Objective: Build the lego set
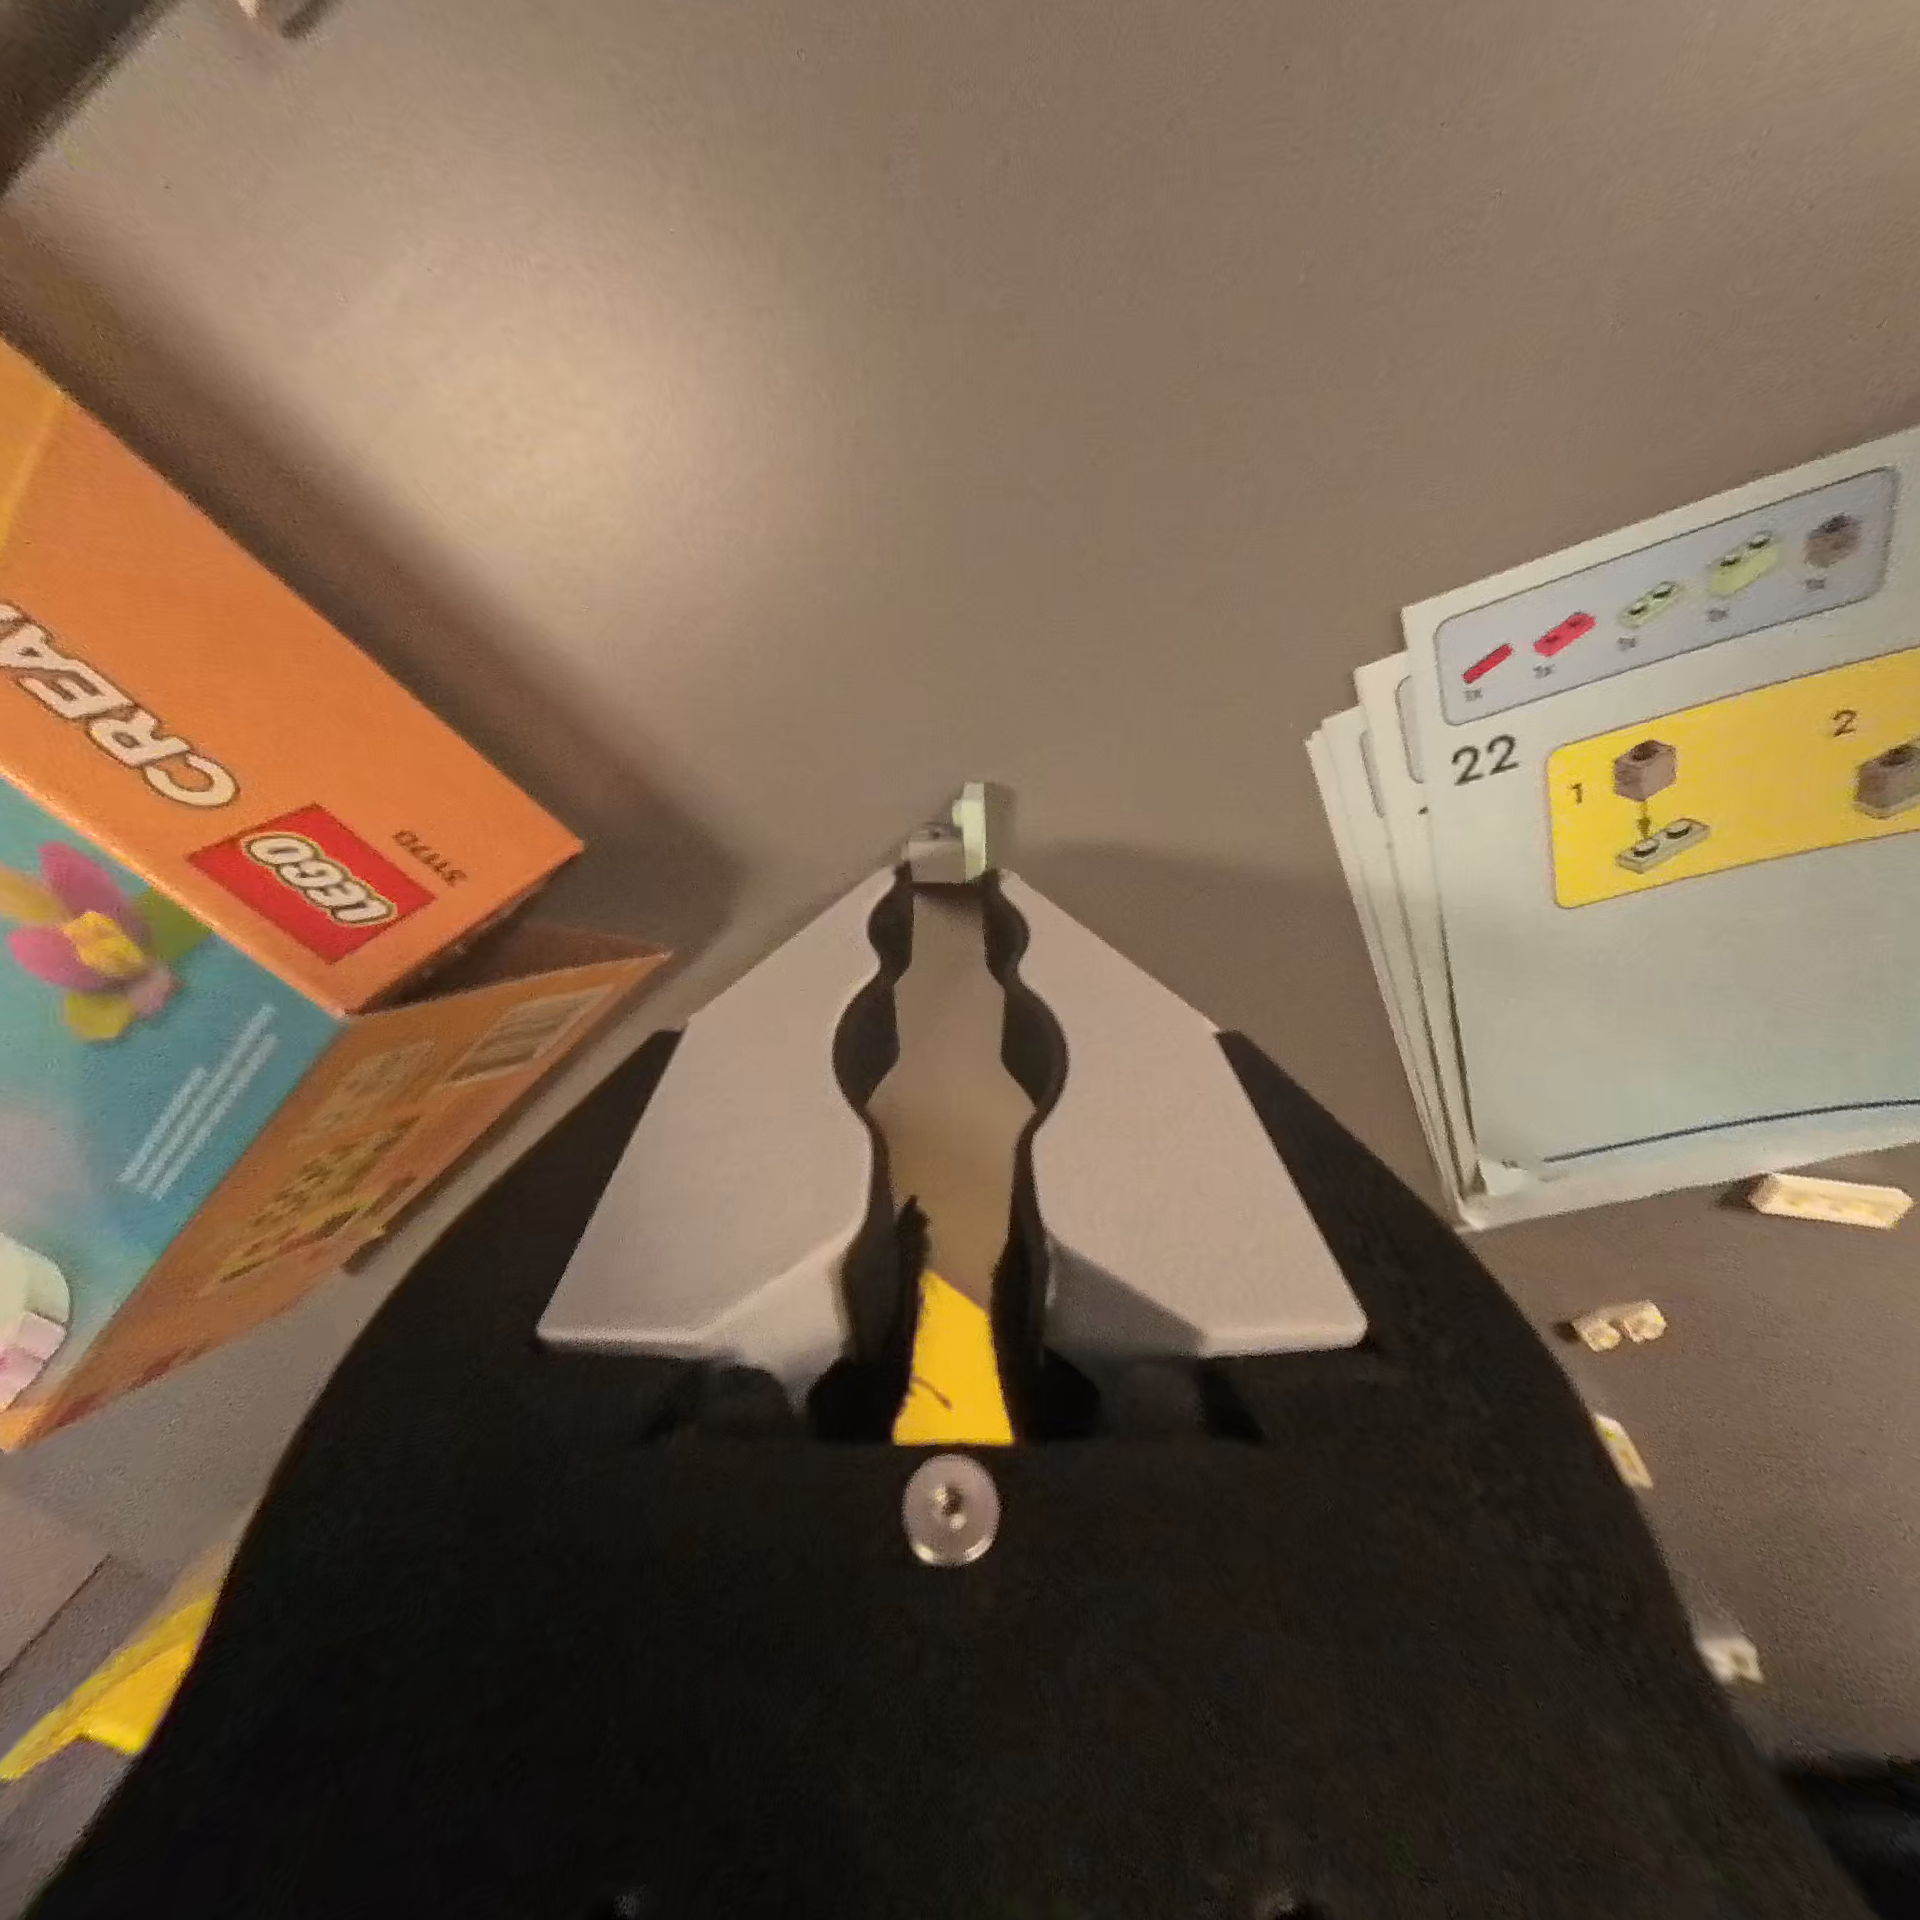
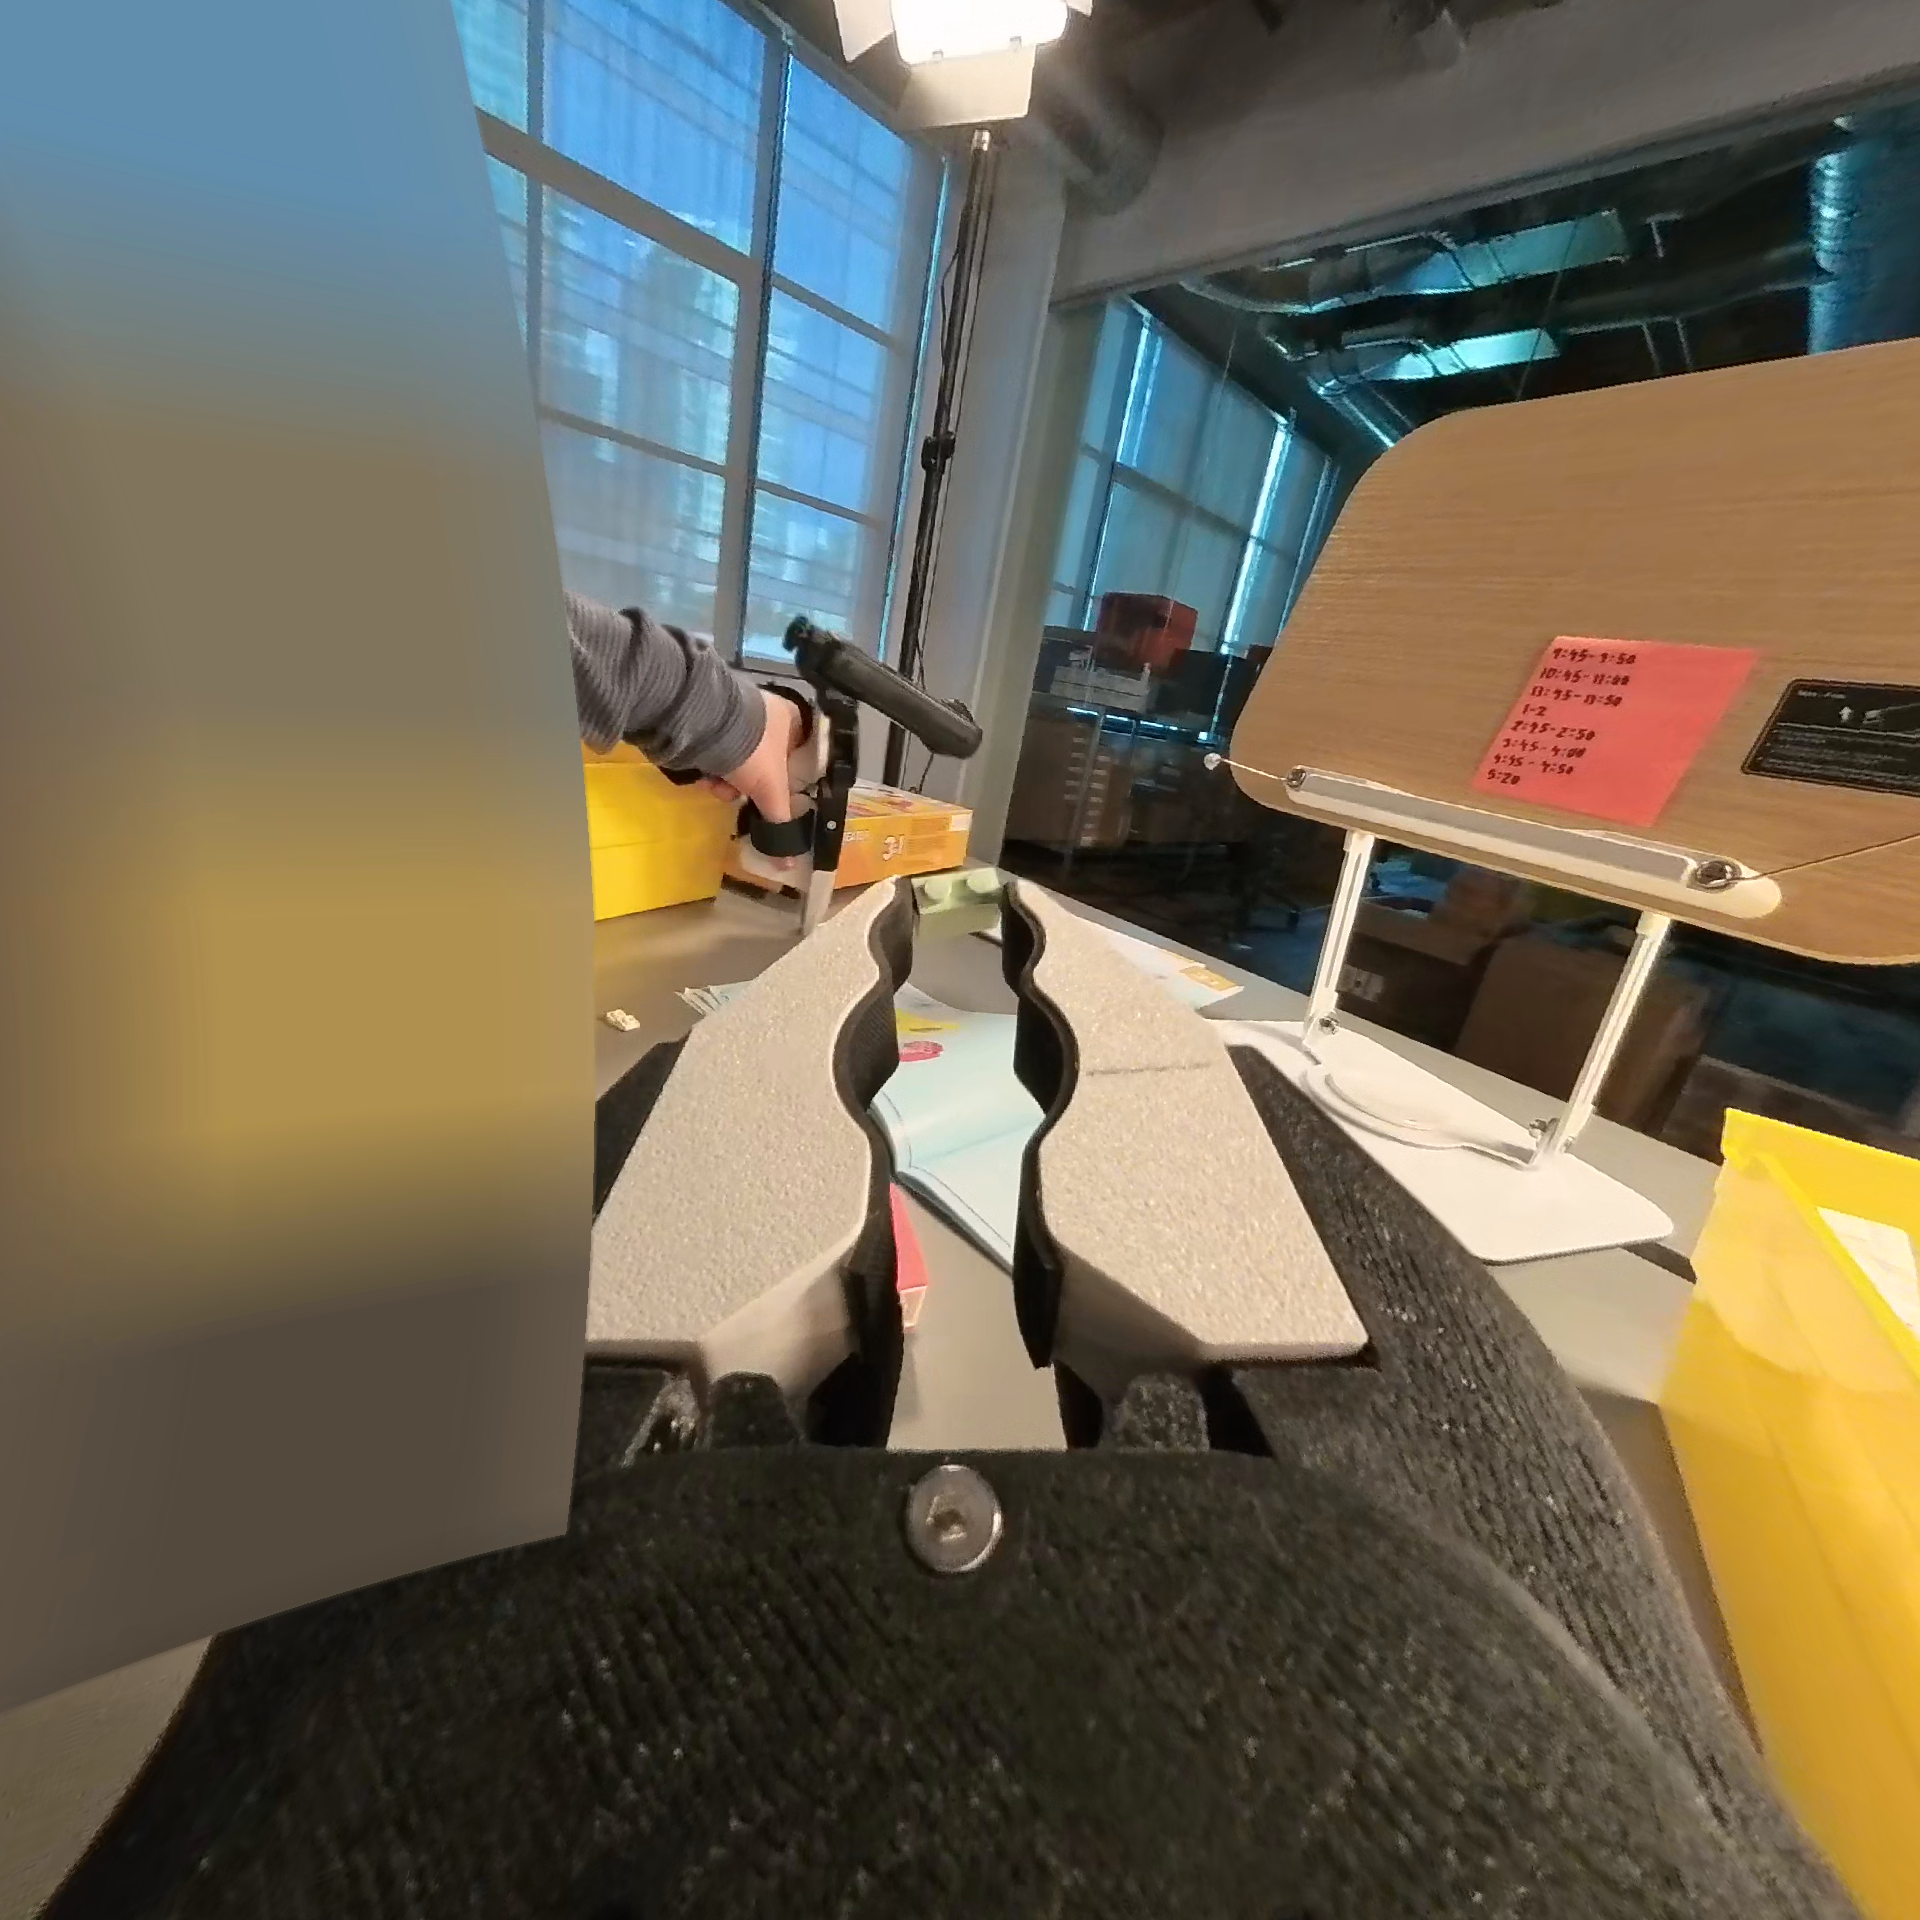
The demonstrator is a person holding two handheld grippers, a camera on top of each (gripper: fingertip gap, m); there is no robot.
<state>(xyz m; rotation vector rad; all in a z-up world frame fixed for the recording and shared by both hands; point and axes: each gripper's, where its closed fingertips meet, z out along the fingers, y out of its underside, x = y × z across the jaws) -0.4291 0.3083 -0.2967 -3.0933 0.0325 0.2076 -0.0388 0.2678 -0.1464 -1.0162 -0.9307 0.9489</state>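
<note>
At the far tips of the left gripper [image 1: 954, 868], low over the bare grey table [image 1: 1039, 416], a small grey-and-pale-green brick assembly [image 1: 961, 836] sits pinched between the fingers, with an orange toy box [image 1: 260, 748] to the left, an open instruction booklet [image 1: 1662, 883] to the right and loose cream pieces [image 1: 1829, 1205] unused near it. Only the right wrist view shows the right gripper [image 2: 956, 914] pinching a pale green two-stud brick [image 2: 956, 904] aloft, plus a hand [image 2: 774, 758] steering the other gripper far left, and a wooden book stand [image 2: 1558, 675] to the right.
</note>
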